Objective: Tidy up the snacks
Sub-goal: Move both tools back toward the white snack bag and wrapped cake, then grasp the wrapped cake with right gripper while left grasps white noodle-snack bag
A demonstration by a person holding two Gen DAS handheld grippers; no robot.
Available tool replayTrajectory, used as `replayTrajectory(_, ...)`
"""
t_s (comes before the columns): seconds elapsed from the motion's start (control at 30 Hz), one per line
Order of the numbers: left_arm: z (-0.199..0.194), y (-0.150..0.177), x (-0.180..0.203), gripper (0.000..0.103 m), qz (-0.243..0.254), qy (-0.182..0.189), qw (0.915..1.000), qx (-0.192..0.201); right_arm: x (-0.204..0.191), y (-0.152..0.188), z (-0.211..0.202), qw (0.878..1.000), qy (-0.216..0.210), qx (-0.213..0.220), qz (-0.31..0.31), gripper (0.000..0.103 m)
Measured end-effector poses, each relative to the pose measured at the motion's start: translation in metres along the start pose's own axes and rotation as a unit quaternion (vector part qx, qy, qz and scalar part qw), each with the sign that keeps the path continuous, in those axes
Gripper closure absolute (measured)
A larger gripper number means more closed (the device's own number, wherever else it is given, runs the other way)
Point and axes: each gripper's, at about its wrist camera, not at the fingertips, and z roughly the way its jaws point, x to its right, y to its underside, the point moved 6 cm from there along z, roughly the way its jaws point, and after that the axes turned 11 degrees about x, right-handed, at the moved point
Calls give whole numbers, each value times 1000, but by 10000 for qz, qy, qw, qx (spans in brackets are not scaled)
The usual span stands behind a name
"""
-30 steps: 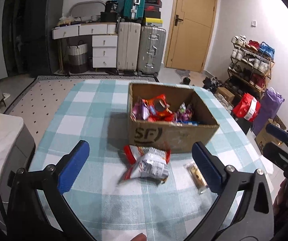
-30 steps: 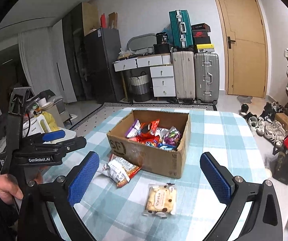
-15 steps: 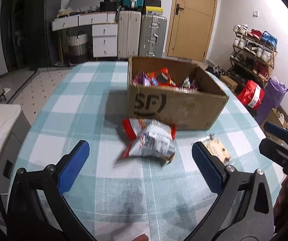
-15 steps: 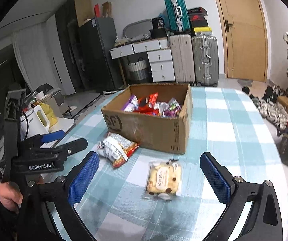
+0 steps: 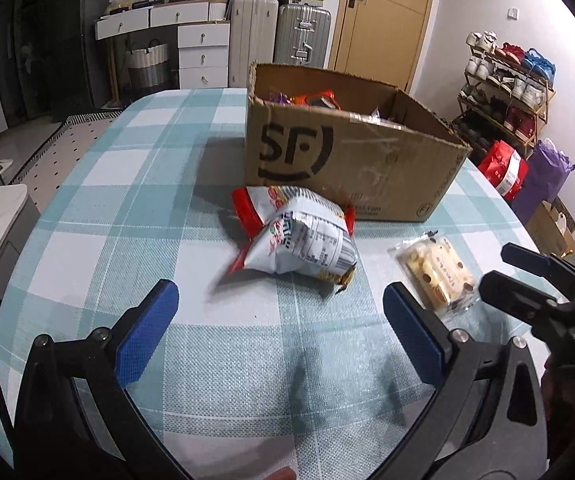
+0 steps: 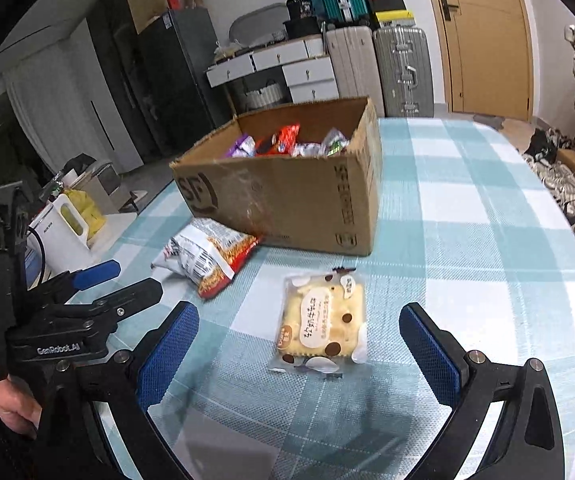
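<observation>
A cardboard box marked SF stands on the checked tablecloth with several colourful snack packs inside. In front of it lies a white and red crisp bag. A clear pack of yellow biscuits lies to its right. My left gripper hovers open just short of the crisp bag, nothing between its blue pads. My right gripper is open, low over the table, with the biscuit pack lying between its pads. The left gripper shows at the left of the right wrist view.
The tablecloth covers an oval table whose edge curves close on both sides. A white kettle stands off the table's left. Suitcases, drawers and a door lie behind. A shoe rack and bags stand at the right.
Both grippers have dropped lower and moved forward toward the table. The crisp bag and biscuit pack now look larger and nearer. Both stay open.
</observation>
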Motion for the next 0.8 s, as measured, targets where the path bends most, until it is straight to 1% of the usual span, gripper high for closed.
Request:
replayTrajectory(0.2, 6, 9, -3, 1, -55, 33, 9999, -105, 0, 12, 19, 9996, 45, -277, -95, 1)
replayTrajectory(0.37, 10, 10, -4, 1, -91, 60, 9999, -135, 5, 18, 35, 9986, 211, -452, -155, 1)
replayTrajectory(0.67, 10, 17, -7, 1, -226, 111, 9993, -265, 4, 21, 57, 9950, 454, -760, -465, 1)
replayTrajectory(0.7, 11, 18, -8, 1, -222, 97, 9993, -274, 4, 21, 59, 9943, 489, -816, -482, 2)
replayTrajectory(0.73, 11, 19, -8, 1, -226, 88, 9993, -286, 4, 22, 61, 9936, 523, -864, -505, 7)
replayTrajectory(0.77, 13, 19, -9, 1, -249, 96, 9992, -304, 4, 22, 63, 9927, 592, -887, -565, 8)
replayTrajectory(0.8, 12, 20, -10, 1, -257, 91, 9991, -310, 2, 22, 63, 9921, 621, -895, -618, 12)
